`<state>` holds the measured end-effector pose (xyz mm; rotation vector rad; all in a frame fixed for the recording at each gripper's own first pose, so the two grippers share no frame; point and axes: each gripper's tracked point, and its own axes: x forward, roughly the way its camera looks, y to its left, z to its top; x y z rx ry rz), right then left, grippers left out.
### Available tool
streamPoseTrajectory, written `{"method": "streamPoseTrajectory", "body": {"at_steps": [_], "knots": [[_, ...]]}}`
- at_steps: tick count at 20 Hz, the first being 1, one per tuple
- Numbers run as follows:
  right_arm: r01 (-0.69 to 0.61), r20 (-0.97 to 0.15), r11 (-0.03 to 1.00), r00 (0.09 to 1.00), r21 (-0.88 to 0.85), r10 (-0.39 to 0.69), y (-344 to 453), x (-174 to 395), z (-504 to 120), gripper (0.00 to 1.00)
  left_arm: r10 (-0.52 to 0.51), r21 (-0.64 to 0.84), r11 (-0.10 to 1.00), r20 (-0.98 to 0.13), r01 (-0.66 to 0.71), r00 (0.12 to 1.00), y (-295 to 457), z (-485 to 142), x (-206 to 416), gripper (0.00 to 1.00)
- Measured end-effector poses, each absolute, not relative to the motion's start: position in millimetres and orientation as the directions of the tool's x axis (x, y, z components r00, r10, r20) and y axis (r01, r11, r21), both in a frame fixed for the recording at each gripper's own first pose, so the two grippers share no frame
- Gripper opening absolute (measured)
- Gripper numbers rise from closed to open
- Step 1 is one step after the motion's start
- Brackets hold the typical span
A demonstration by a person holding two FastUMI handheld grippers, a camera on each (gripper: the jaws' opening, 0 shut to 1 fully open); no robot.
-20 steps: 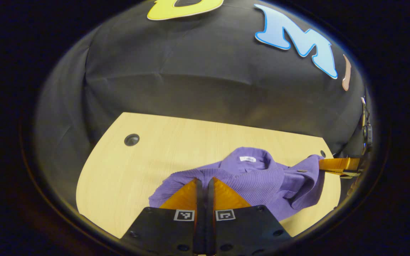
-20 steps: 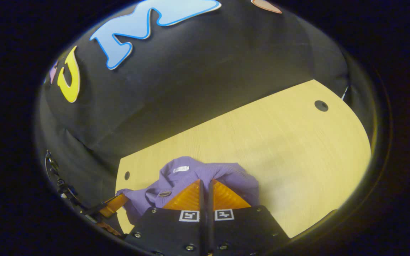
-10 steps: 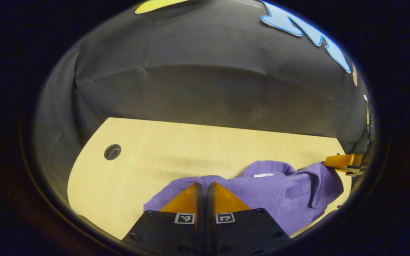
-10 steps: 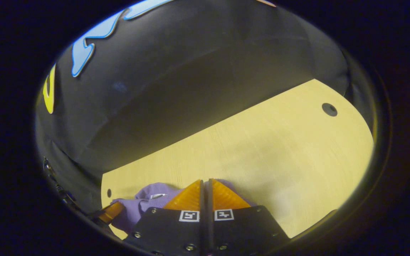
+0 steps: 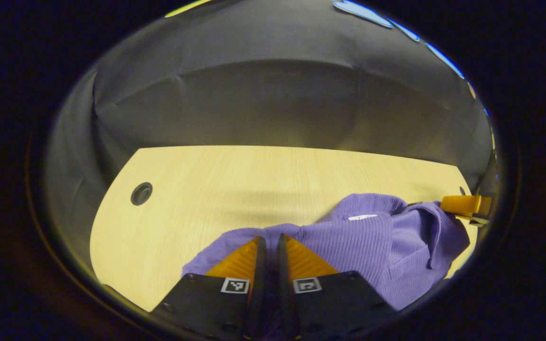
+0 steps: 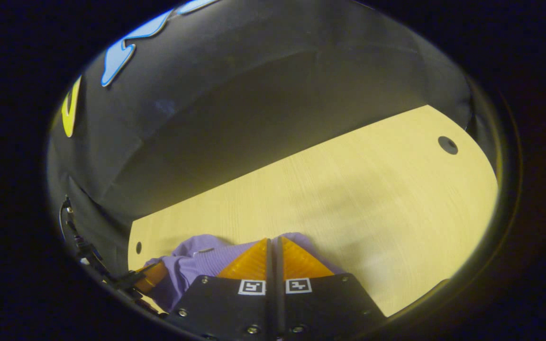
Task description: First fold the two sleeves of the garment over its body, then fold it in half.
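Purple garment (image 5: 377, 241) on wooden table (image 5: 235, 189)

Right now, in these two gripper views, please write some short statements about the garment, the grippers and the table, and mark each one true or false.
1. The garment is purple. True.
2. The left gripper has its fingers spread wide apart. False: they are closed together on the purple fabric.
3. The table is light wood with a round hole. True.
4. The garment lies on the floor. False: it is on the table.
5. The right gripper has its fingers closed together at the fabric. True.
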<state>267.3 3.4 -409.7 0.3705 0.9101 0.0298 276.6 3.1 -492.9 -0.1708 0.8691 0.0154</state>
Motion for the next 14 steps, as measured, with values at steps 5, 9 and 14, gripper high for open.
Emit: {"method": "streamPoseTrajectory", "body": {"at_steps": [5,9,14], "knots": [[0.101,-0.719,0.942,0.674,0.320,0.172,5,254,-355,0.00,-0.080,-0.228,0.967,-0.701,-0.116,0.709,9,-434,259,0.92],[0.032,-0.659,0.951,0.728,0.309,0.189,10,226,-293,0.01,-0.077,-0.222,0.971,-0.640,-0.088,0.765,12,-364,231,0.89],[-0.086,-0.543,0.962,0.810,0.261,0.220,22,168,-196,0.01,-0.083,-0.201,0.979,-0.489,-0.020,0.868,5,-244,176,0.89]]}}
